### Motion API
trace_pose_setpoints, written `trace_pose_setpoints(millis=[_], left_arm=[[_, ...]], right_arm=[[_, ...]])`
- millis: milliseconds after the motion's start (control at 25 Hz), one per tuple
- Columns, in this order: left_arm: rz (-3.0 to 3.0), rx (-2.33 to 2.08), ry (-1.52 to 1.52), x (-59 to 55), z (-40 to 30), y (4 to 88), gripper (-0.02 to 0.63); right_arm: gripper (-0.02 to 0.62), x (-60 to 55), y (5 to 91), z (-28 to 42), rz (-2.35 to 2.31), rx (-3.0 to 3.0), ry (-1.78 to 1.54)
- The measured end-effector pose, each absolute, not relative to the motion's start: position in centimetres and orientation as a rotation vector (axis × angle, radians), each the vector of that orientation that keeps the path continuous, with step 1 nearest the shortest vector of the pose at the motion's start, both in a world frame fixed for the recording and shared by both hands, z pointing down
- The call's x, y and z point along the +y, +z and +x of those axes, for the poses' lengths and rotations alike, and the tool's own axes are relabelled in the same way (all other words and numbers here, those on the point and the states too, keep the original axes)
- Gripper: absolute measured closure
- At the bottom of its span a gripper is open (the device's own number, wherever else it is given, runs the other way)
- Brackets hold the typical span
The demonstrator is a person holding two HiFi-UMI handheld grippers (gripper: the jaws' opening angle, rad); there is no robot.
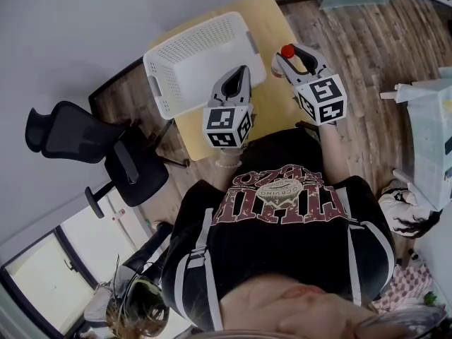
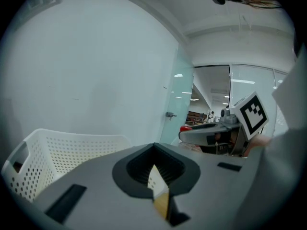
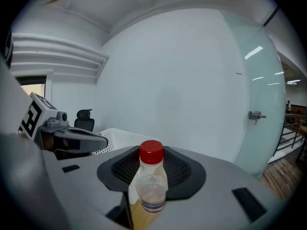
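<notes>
Right gripper view: the right gripper (image 3: 149, 200) is clamping a bottle (image 3: 151, 188); keeping it upright seems wise. Beside it, the left gripper (image 2: 156, 176) is hovering, jaws together, empty

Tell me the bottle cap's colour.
The bottle's cap is red, best seen in the right gripper view.

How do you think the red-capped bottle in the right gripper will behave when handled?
The bottle looks clear and mostly empty, so probably light. Its smooth wall may slip between the jaws. Tall and narrow, it would likely tip if pushed.
</notes>
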State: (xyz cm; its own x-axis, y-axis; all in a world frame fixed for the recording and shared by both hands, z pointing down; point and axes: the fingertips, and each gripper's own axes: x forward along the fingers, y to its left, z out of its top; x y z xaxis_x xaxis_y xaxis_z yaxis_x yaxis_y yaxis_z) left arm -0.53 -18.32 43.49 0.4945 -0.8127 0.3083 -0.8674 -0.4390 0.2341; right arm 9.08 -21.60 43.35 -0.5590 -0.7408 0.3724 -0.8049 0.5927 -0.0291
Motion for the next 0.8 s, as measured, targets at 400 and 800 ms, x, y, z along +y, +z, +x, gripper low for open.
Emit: trace_pose_setpoints(millis=[400,800], left_arm=[[2.359,-1.451,0.202,-18.2,-2.1,43.5,0.558],[2.324,-1.489,0.196,-18.2,-3.7,43.7,0.56]], right_arm=[[0.436,-22.5,47.2,8.2,1.23,-2.508,0.318],[0.436,-22.9,51.4,7.7,1.187,-2.442,0.371]])
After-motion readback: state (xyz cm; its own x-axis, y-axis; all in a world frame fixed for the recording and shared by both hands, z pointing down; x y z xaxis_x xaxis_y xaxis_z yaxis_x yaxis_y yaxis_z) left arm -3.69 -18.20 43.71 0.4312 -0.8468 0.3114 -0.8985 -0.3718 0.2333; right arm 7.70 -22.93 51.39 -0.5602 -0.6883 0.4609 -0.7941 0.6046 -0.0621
